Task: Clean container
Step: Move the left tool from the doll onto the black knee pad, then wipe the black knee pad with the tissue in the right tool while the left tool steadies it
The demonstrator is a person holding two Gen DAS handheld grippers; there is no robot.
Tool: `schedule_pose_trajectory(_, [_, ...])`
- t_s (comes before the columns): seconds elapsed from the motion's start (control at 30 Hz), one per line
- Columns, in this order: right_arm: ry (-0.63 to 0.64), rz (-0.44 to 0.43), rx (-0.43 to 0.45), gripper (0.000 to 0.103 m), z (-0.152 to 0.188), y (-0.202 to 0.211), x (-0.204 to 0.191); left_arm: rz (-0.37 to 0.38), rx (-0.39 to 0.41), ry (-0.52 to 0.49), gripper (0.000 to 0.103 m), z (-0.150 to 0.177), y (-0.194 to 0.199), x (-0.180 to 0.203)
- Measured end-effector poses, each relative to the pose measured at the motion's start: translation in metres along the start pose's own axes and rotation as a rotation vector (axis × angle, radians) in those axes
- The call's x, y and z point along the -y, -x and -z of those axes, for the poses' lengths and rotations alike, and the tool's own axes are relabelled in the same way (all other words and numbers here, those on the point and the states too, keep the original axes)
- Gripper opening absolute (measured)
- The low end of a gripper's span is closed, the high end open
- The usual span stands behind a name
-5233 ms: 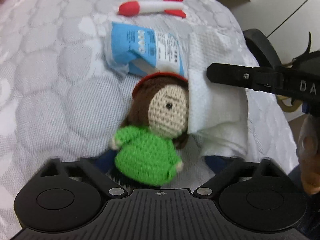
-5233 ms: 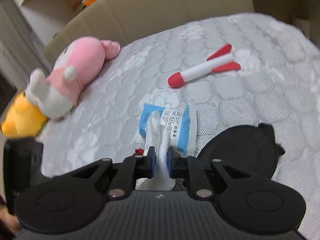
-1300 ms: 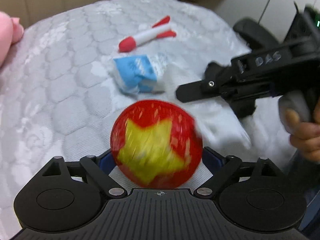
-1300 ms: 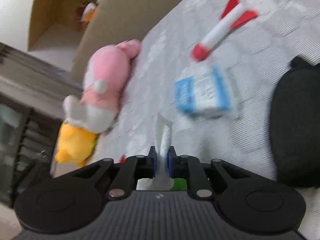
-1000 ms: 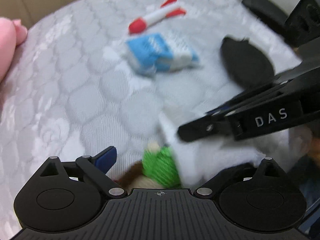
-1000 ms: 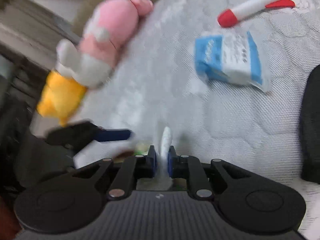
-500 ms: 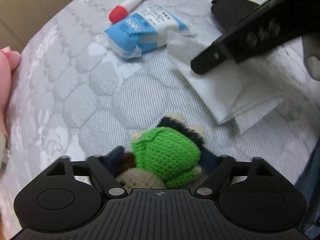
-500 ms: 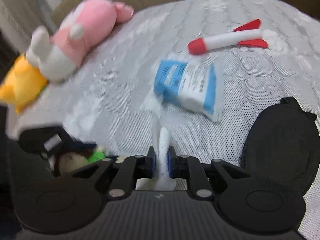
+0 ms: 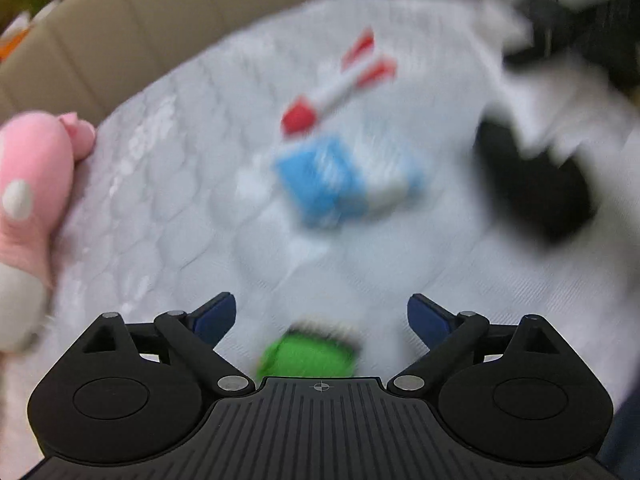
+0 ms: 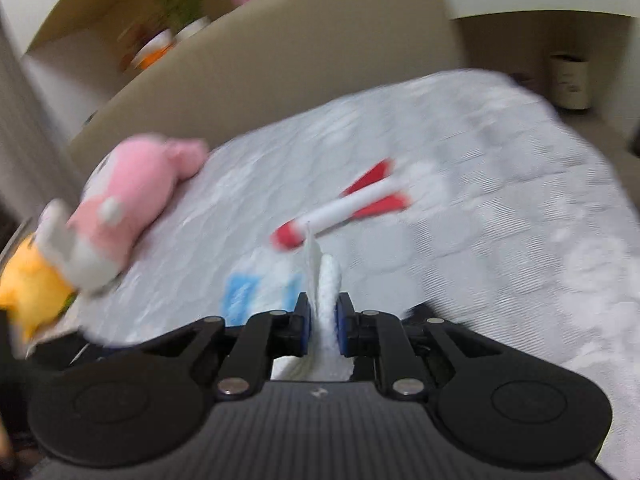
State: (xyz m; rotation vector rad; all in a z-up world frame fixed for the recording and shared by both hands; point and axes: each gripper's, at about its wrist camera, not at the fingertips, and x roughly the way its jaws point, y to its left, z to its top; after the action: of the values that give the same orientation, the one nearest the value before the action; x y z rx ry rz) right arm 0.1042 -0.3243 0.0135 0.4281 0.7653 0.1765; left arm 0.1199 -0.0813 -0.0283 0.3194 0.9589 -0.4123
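Quilted white bed (image 10: 500, 240) carries rocket toy (image 10: 344, 208), blue packet (image 9: 336, 180), pink plush (image 10: 132, 188).

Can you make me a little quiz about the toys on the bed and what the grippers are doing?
1. True or false: the right gripper is shut on a white wipe.
2. What lies between the open fingers of the left gripper? A) the red and white rocket toy B) the green crochet doll C) the blue wipes pack
3. Fill in: the pink plush lies at the ____ side of the bed in both views.

Key: 1 true. 2 B; the jaws have just been opening and the pads stand clear of the doll. 3 left.
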Motion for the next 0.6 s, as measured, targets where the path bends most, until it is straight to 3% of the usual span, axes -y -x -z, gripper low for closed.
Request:
schedule_pose_trajectory(0.07, [-0.056, 0.014, 0.038, 0.016, -0.005, 0.006, 0.016, 0.148, 0.01, 0.113, 0.101, -0.012, -0.002, 0.008])
schedule_pose_trajectory(0.17, [-0.099, 0.057, 0.081, 0.016, -0.008, 0.01, 0.032, 0.331, -0.042, 0.205, 0.101, -0.026, -0.03, 0.033])
schedule_pose_trajectory(0.3, [-0.145, 0.1, 0.076, 0.016, -0.006, 0.007, 0.046, 0.344, -0.077, 0.274, 0.101, -0.04, -0.074, 0.065])
schedule_pose_trajectory(0.43, [-0.183, 0.096, 0.065, 0.016, -0.007, 0.002, 0.055, 0.446, -0.099, 0.405, 0.102, -0.048, -0.098, 0.081])
schedule_pose_trajectory(0.53, [-0.185, 0.118, 0.067, 0.016, -0.008, -0.001, 0.057, 0.414, -0.137, 0.392, 0.102, -0.051, -0.112, 0.095])
schedule_pose_trajectory(0.6, [-0.194, 0.112, 0.053, 0.016, -0.005, -0.005, 0.057, 0.388, -0.119, 0.346, 0.101, -0.052, -0.11, 0.102])
